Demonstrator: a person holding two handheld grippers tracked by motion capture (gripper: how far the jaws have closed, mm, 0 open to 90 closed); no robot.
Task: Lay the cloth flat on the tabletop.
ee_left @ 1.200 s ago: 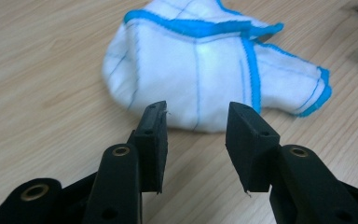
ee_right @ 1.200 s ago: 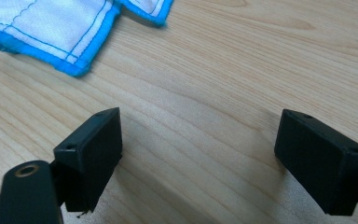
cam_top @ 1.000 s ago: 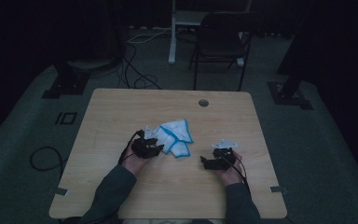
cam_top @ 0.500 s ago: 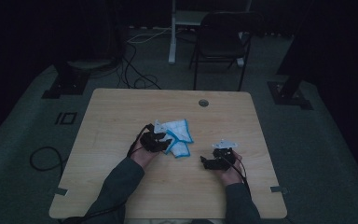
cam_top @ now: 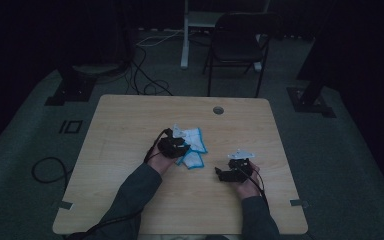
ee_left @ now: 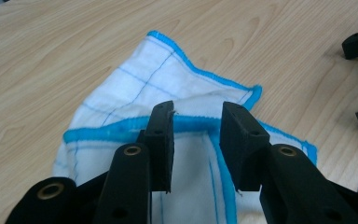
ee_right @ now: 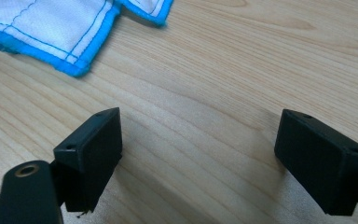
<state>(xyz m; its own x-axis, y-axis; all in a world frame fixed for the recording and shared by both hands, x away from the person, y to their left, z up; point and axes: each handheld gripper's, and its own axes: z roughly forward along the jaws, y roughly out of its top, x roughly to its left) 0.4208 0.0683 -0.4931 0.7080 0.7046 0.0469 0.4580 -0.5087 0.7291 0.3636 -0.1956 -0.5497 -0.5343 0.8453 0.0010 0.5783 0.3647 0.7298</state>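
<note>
Left gripper (ee_left: 196,140) over white, blue-edged cloth (cam_top: 192,145) at table (cam_top: 130,120) centre — jaws closing, a gap left, cloth fold between them, ungripped. Right gripper (ee_right: 200,154) wide, over bare wood right of cloth — chair (cam_top: 240,47) beyond far edge.

The cloth (cam_top: 191,145) is lying on the table (cam_top: 130,120) near its middle. The left gripper (cam_top: 176,148) is hovering over it, and the right gripper (cam_top: 225,173) is sitting apart to its right.

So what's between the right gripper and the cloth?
Just bare wooden table. In the right gripper view, nothing lies between the right gripper and the cloth.
</note>
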